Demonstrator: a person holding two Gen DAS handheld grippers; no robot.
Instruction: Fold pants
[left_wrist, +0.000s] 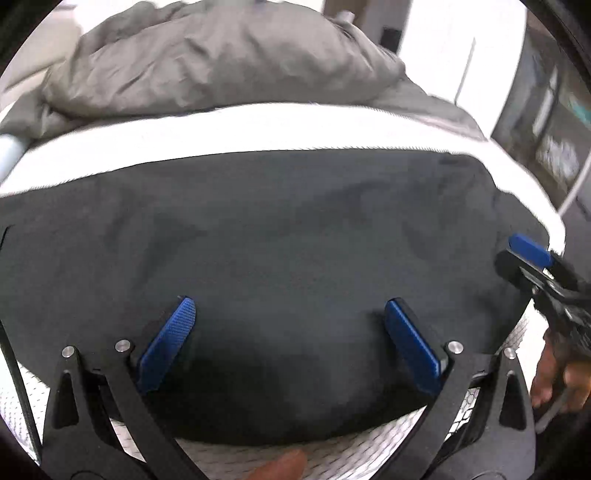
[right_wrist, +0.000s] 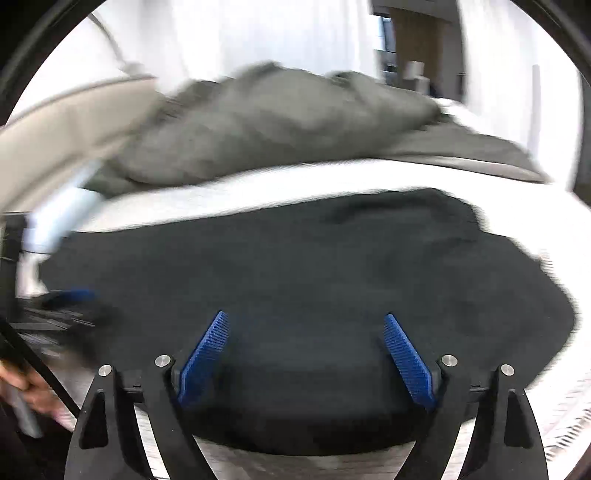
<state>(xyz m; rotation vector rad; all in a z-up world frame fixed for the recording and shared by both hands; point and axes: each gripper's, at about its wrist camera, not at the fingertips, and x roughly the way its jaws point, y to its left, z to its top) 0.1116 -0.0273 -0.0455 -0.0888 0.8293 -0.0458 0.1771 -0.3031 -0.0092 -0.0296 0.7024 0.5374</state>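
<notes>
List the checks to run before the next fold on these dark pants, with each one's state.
1. Left gripper open, nothing between its fingers: ok.
2. Right gripper open, nothing pinched: ok.
3. Dark pants lying spread on the white bed surface: ok.
4. Grey bedding clear of the pants: ok.
5. Far right end of the pants smooth: not ok, bunched.
6. Fingers touching the fabric: cannot tell.

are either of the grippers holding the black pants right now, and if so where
Neither holds them. The left gripper and right gripper both stand open over the black pants, blue fingers spread wide with no fabric pinched between them.
</notes>
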